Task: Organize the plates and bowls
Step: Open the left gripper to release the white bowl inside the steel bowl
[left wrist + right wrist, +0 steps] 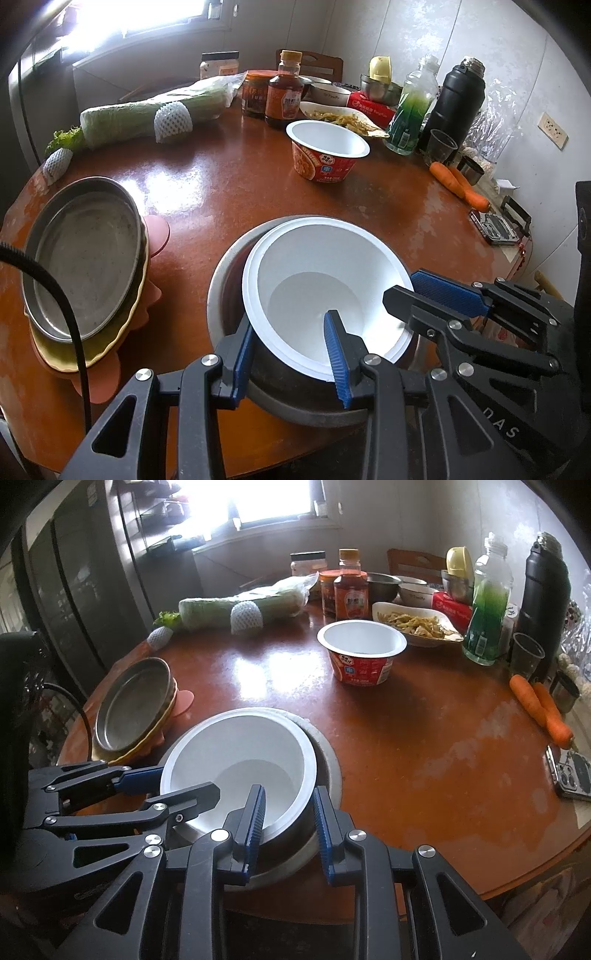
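- The white paper bowl [325, 291] is sitting nested inside a larger steel bowl [225, 291] near the front edge of the round brown counter [229, 192].
- The left gripper [291, 354] is straddling the near rim of the nested bowls, one blue pad inside the white bowl and the other outside the steel wall; its jaws are standing apart, and no squeeze on the rim is showing.
- The right gripper [288, 823] is straddling the same stack from its own side, one pad inside the white bowl and the other outside the steel wall; its jaws are standing apart too, and whether either pad is touching cannot be told.
- To the left, a steel plate [81, 258] is lying tilted on top of a yellow plate [110, 343], which is resting on a pink mat [159, 232].
- A red instant-noodle bowl [327, 149] is standing upright and well apart from the stack, farther back on the counter.
- Behind it, a white dish of food [413, 622], a sauce bottle [284, 92], a green bottle [485, 609], a black flask [458, 99] and a wrapped cabbage [147, 114] are crowding the far side.
- Two carrots [539, 705] are lying on the right, near a phone [572, 775].
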### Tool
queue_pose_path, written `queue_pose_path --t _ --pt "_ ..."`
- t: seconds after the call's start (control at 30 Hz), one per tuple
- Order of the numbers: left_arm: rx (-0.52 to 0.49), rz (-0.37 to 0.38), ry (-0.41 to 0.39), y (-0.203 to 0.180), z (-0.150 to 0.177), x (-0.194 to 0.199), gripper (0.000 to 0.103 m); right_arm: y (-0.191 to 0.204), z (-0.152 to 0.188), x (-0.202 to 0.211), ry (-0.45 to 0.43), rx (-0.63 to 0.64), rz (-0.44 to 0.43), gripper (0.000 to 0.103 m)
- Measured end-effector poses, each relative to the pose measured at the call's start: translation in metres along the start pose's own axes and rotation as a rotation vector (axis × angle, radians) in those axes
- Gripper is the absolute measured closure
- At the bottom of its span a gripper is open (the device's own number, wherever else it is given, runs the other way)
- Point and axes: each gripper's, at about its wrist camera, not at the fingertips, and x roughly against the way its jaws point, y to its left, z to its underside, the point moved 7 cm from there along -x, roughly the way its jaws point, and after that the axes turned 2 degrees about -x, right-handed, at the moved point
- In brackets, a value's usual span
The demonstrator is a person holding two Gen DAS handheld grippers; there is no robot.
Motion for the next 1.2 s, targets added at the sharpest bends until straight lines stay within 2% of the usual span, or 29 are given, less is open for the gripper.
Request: queue_pose_path --t 0.23,0.83,1.0,1.2 --pt "-0.006 -0.005 -0.014 -0.001 -0.002 0.004 0.066 -0.003 -0.001 0.0 -0.004 -0.005 0.004 0.071" --pt "-0.02 0.014 -0.062 -0.007 -0.014 0.022 0.063 -0.015 -0.01 0.004 -0.037 -0.028 0.011 0.068" --pt "-0.013 0.01 -0.08 -0.004 -0.023 0.026 0.062 -0.021 -0.014 0.006 -0.05 -0.035 0.019 0.06" --pt "-0.018 0.02 -0.096 -0.006 -0.034 0.03 0.061 -0.03 -0.019 0.005 -0.053 -0.046 0.029 0.059"
